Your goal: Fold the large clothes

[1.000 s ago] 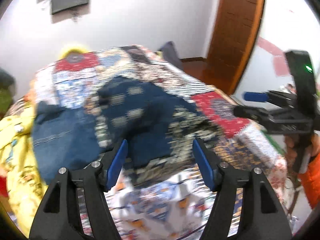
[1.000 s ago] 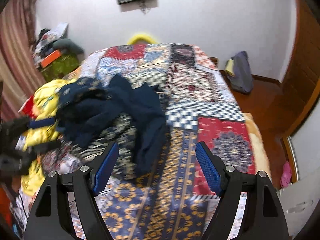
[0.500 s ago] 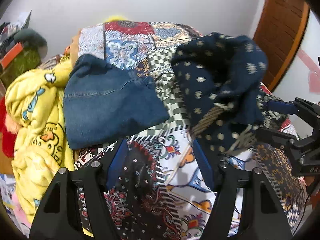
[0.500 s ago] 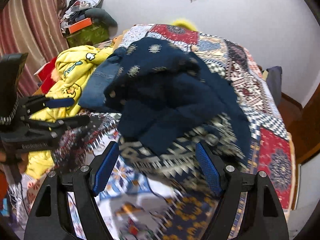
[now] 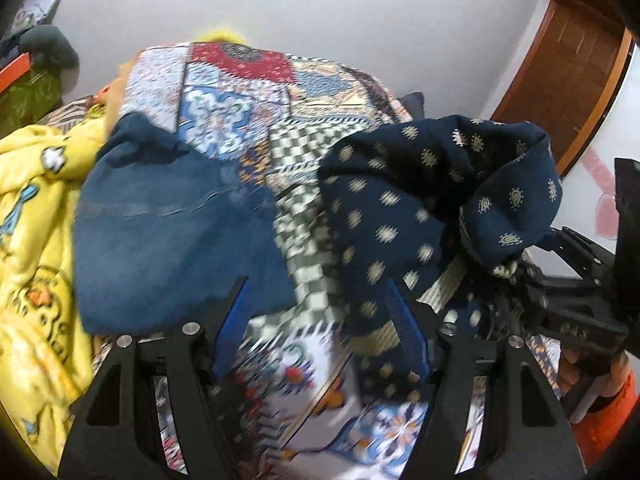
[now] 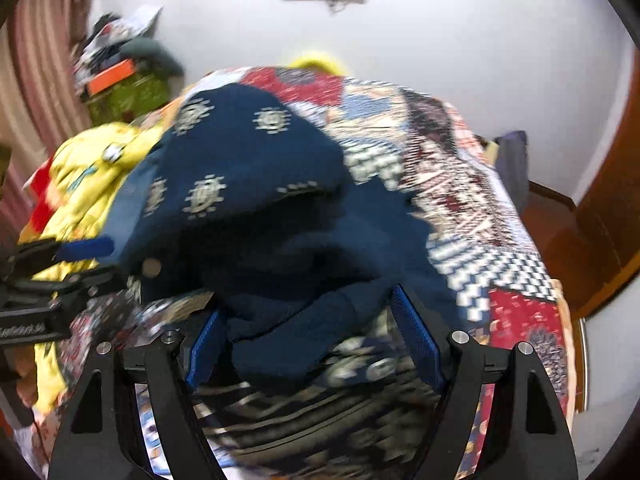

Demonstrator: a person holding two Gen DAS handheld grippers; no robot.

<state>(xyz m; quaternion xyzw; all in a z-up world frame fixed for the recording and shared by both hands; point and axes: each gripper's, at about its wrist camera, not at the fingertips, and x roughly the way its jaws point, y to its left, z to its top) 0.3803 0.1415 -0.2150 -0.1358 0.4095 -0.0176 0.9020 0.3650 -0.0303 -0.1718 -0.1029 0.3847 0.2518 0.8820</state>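
Note:
A large navy garment with cream motifs [image 5: 404, 200] lies bunched on the patchwork bedspread [image 5: 256, 92]. In the right wrist view the same garment [image 6: 256, 184] is heaped close in front, and its dark folds lie between the jaws of my right gripper [image 6: 316, 344], which stand wide apart. My left gripper [image 5: 316, 320] is open just above the bedspread, with the garment's lower edge against its right finger [image 5: 404, 332]. The right gripper also shows at the right edge of the left wrist view [image 5: 576, 292], down in the fabric.
Folded blue jeans [image 5: 168, 236] lie left of the garment. A yellow printed blanket [image 5: 28, 248] is piled along the bed's left side. A wooden door [image 5: 576, 80] stands at the right. Cluttered shelves and a curtain [image 6: 36, 64] are at the left.
Both grippers have moved in closer to the navy garment. It now fills the space between the right gripper's open jaws, and the left gripper has shifted right toward it.

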